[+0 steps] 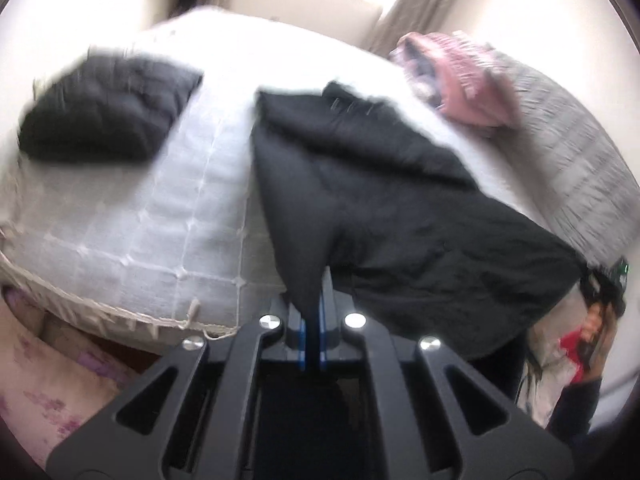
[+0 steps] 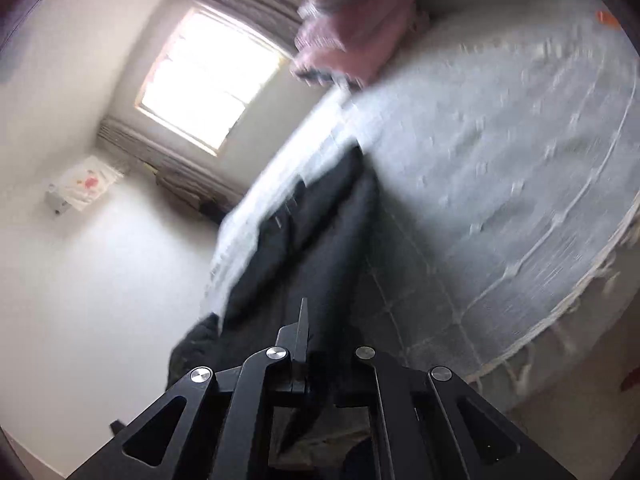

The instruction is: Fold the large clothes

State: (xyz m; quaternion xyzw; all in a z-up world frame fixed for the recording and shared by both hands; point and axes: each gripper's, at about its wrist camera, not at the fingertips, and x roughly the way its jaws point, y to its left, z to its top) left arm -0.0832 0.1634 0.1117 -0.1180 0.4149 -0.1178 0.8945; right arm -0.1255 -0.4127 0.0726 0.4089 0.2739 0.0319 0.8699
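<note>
Both grippers clamped on black garment (image 1: 400, 208): left gripper (image 1: 314, 304) pinches one edge, right gripper (image 2: 310, 332) another (frames blurred). Cloth spans forward over the bed (image 1: 140, 208); long axis runs away from both, neither clearly nearer

Left gripper (image 1: 313, 312): matte black frame w/ triangular cut-outs each side, 4 round silver screws across the top, blue strips along the inner edges of its fingers (image 1: 322, 320). Right gripper (image 2: 310, 320): same black frame, same cut-outs, 4 silver screws, one thin black finger tapering to a point. Both views blurred, so no finer markings readable
</note>
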